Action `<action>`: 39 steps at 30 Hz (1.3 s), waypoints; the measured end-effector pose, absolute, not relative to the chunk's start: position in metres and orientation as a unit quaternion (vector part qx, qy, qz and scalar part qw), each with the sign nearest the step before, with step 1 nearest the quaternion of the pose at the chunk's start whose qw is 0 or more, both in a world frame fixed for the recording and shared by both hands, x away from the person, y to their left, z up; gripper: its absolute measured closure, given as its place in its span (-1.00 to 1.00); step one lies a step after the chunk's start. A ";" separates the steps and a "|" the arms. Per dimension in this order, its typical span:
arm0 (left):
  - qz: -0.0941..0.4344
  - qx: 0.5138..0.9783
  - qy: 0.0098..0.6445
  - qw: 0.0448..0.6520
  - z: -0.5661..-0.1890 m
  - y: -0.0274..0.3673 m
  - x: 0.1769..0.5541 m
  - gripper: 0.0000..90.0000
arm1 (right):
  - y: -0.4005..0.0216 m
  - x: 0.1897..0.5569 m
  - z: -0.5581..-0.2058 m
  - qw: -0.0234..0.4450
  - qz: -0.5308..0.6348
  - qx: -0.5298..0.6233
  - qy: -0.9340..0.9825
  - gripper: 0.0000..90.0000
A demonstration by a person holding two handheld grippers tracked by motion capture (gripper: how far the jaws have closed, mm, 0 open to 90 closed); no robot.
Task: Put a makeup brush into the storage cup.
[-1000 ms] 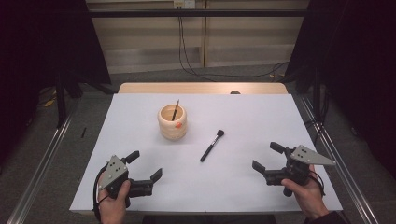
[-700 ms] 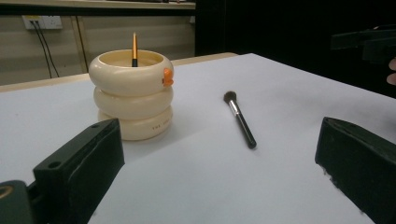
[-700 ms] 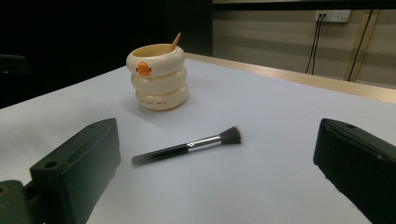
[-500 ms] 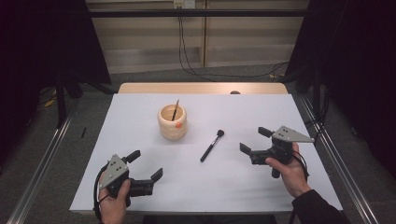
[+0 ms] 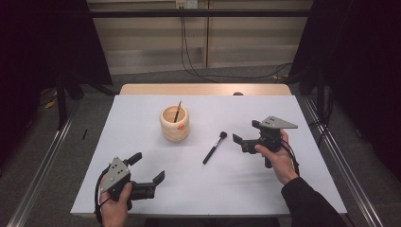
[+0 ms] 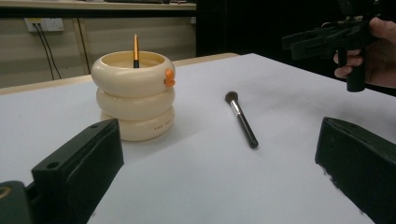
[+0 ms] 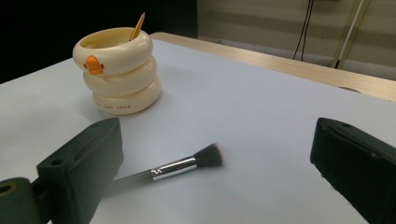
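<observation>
My right gripper closes in on the makeup brush, jaws spread wide and empty.

High view: the brush lies flat on the white table, just right of the cream holder, with its bristle head toward my right gripper; my left gripper rests near the front edge, also released and holding nothing.
Left gripper view: the brush lies well ahead between my jaws, beside the holder, which has one thin orange-handled brush standing in it.
Right gripper view: the brush lies just in front, handle running toward the left jaw. I judge it light, stiff and slick along the handle, soft at the bristles, so I would pinch mid-handle near the metal ferrule.
</observation>
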State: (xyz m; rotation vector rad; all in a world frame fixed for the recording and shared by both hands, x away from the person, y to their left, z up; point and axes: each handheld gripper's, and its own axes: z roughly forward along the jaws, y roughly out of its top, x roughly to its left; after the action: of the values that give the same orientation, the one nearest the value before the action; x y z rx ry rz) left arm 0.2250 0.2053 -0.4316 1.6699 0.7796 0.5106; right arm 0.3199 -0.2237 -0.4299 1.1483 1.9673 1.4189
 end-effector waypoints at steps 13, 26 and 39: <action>0.221 0.709 0.329 0.583 -0.430 0.207 0.225 -0.98 | -0.203 0.351 -0.410 0.229 0.516 0.414 0.714 -0.95; 0.227 0.713 0.330 0.575 -0.430 0.208 0.226 -0.99 | -0.189 0.384 -0.389 0.224 0.491 0.424 0.728 -0.96; 0.221 0.719 0.323 0.575 -0.431 0.206 0.227 -0.99 | -0.180 0.398 -0.391 0.154 0.413 0.455 0.774 -0.90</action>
State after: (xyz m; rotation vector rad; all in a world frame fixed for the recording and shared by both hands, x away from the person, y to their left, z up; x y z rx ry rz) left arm 0.2272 0.2062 -0.4311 1.6841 0.7561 0.5173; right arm 0.3985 -0.1802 -0.3909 1.3044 2.2192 1.1836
